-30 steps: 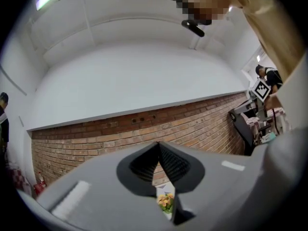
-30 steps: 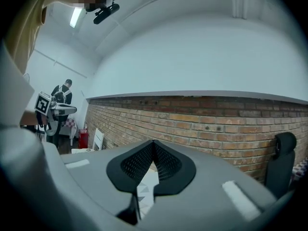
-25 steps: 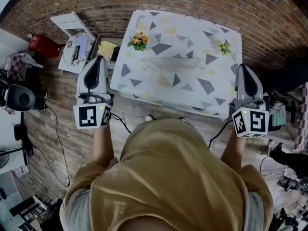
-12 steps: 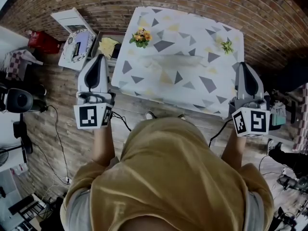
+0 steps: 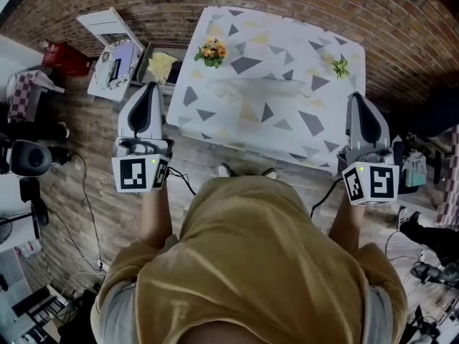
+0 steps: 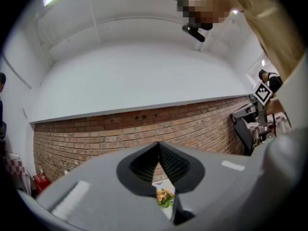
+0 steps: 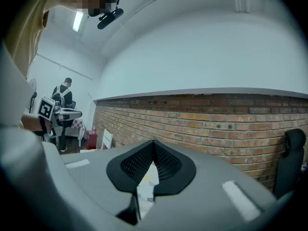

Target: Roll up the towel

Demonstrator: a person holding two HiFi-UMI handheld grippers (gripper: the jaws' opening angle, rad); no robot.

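A pale grey towel (image 5: 256, 88) lies flat as a long strip across the middle of the table (image 5: 315, 138), which wears a white cloth with grey triangles. In the head view my left gripper (image 5: 148, 88) hovers off the table's near left corner, shut and empty. My right gripper (image 5: 358, 99) is over the near right corner, also shut and empty. Neither touches the towel. The left gripper view shows my left gripper (image 6: 159, 146) with its jaws meeting at the tip. The right gripper view shows my right gripper (image 7: 153, 143) closed the same way.
Orange flowers (image 5: 211, 51) and a small green plant (image 5: 339, 67) stand on the table's far side. A tray with something yellow (image 5: 161, 67) and a white board (image 5: 107, 27) sit left of the table. A brick wall runs behind. Cables cross the wooden floor.
My right gripper has edged slightly in toward the table's right corner. The left gripper has stayed put. Both stay shut.
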